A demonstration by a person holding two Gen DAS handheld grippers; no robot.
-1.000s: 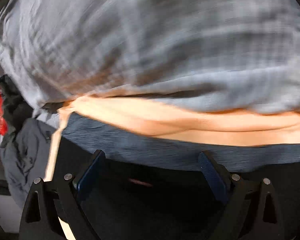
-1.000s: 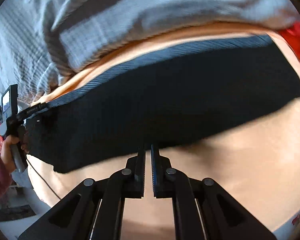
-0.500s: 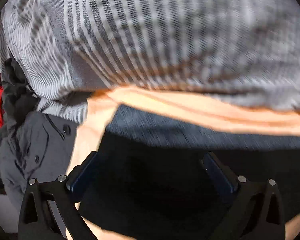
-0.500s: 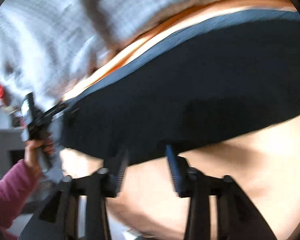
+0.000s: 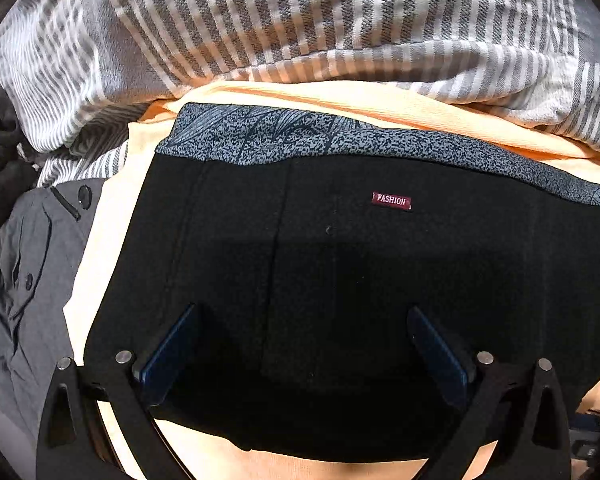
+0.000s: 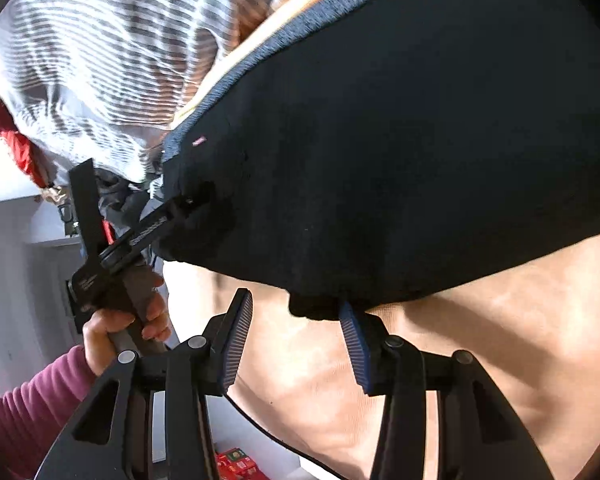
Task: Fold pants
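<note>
Black pants point(image 5: 340, 280) lie folded on the peach sheet point(image 5: 100, 248). We hold left gripper point(image 5: 300, 344) and right gripper point(image 6: 296, 336) spread, empty; the right's finger could snag the near hem and undo the fold.

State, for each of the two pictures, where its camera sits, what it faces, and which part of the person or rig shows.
Left wrist: sits behind the left gripper, looks steeply down on the black pants; only its open jaws show.
Right wrist: sits behind the right gripper, faces the pants' edge; hand, sleeve and left gripper show.
Shared: pants, striped cloth.
</note>
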